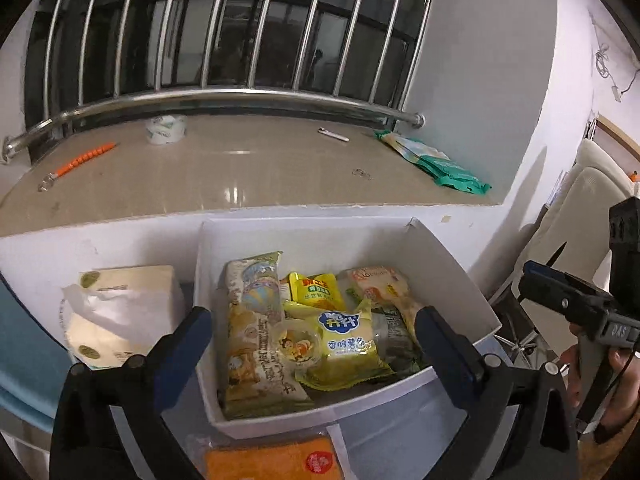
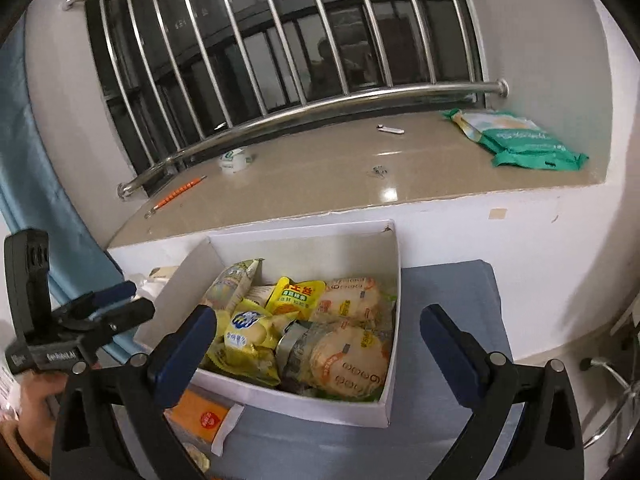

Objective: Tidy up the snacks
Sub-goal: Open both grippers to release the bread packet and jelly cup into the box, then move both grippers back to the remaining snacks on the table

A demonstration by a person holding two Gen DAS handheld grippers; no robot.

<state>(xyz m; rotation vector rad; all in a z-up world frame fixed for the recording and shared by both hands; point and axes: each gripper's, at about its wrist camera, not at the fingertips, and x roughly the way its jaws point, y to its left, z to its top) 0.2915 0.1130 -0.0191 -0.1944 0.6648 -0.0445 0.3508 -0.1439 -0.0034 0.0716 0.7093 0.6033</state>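
Left gripper (image 1: 312, 334) spread wide, empty | right gripper (image 2: 318, 334) likewise | both above white box (image 1: 452, 256) rim | snacks (image 1: 340, 340) inside

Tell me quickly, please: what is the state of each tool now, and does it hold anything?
Left tool: open, holding nothing, above the white box of snacks.
Right tool: open, holding nothing, above the same box.

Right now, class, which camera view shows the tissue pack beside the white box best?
The left wrist view: the tissue pack stands nearly whole left of the white box, with a tissue sticking out of its top. In the right wrist view only a sliver of it shows, behind the box wall and the left gripper.
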